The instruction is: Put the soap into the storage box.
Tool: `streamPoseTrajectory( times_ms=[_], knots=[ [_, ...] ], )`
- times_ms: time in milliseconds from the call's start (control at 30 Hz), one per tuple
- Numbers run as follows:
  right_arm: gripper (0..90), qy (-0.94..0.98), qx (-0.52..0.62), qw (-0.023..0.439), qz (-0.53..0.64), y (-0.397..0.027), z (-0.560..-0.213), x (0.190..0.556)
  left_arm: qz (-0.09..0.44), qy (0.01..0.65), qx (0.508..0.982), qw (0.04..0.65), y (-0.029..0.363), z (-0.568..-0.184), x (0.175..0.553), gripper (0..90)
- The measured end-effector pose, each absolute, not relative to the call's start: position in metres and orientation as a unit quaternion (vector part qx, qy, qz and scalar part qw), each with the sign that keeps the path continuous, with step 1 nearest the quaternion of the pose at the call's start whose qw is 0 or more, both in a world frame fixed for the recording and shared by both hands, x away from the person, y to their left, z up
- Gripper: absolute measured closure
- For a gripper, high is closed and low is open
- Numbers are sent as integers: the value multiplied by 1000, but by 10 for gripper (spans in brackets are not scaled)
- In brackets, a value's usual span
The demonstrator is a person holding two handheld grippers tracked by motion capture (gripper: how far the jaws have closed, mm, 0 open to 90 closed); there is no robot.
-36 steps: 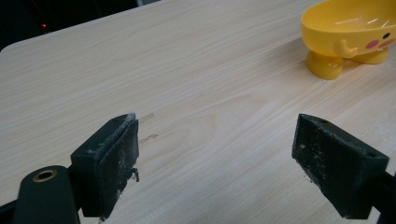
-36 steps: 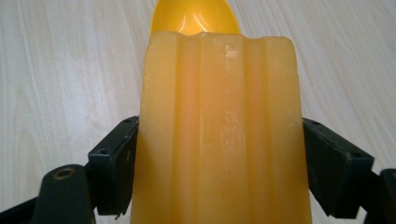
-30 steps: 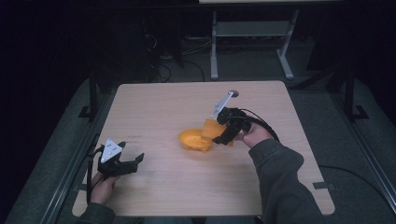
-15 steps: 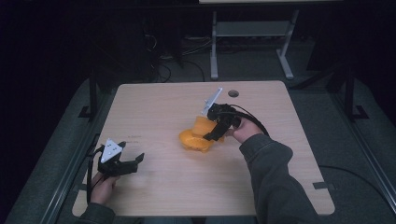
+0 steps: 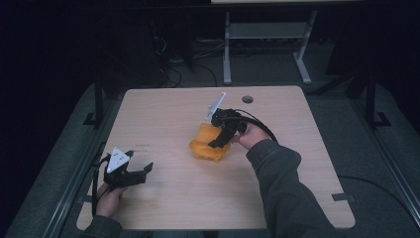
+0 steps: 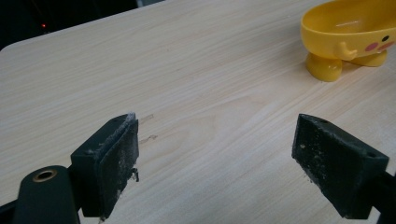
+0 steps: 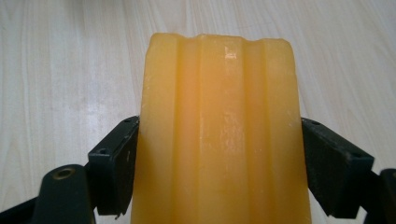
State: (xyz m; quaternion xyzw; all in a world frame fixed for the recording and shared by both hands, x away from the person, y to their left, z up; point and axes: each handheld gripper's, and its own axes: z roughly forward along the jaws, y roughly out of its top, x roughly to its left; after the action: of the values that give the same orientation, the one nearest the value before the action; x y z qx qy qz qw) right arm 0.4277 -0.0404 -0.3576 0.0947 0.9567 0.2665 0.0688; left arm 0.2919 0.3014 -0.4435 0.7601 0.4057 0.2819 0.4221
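Note:
My right gripper (image 5: 217, 141) (image 7: 219, 149) is shut on a ribbed orange soap bar (image 7: 219, 140), its jaws pressing the bar's two long sides. In the high view the soap bar (image 5: 205, 130) stands tilted right over the yellow soap dish (image 5: 204, 152) at the table's middle; whether they touch I cannot tell. The soap dish (image 6: 348, 39) has small feet and a duck face, and stands upright far beyond my left gripper (image 6: 215, 135). At the front left corner of the table the left gripper (image 5: 141, 171) rests open, holding nothing.
The light wooden table (image 5: 163, 114) has a round cable hole (image 5: 247, 99) near its far edge. A metal stand (image 5: 267, 34) and cables are on the dark floor behind the table. The person's right sleeve (image 5: 282, 193) crosses the table's front right.
The right gripper has carried the soap bar leftward, from beside the dish to over it, and tilted it. The left gripper has stayed put.

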Motion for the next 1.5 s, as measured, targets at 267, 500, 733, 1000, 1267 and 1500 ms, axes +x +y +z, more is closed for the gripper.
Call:
streamPoseTrajectory(
  times_ms=[267, 500, 733, 1000, 1267, 1500],
  knots=[
    [203, 959, 91, 61, 261, -32, -369, 431, 282, 406, 760, 422, 301, -444, 292, 140],
    [203, 960, 87, 51, 262, -27, -377, 431, 282, 406, 760, 422, 301, -444, 292, 140],
    [203, 959, 84, 47, 265, -23, -380, 431, 282, 406, 759, 423, 301, -444, 292, 140],
    [203, 959, 79, 48, 267, -19, -383, 431, 282, 406, 759, 423, 301, -444, 292, 140],
    [202, 962, 77, 47, 259, -16, -393, 432, 282, 406, 759, 424, 302, -444, 292, 140],
    [200, 957, 79, 48, 276, -19, -395, 431, 282, 405, 760, 422, 301, -443, 292, 140]
  ],
)
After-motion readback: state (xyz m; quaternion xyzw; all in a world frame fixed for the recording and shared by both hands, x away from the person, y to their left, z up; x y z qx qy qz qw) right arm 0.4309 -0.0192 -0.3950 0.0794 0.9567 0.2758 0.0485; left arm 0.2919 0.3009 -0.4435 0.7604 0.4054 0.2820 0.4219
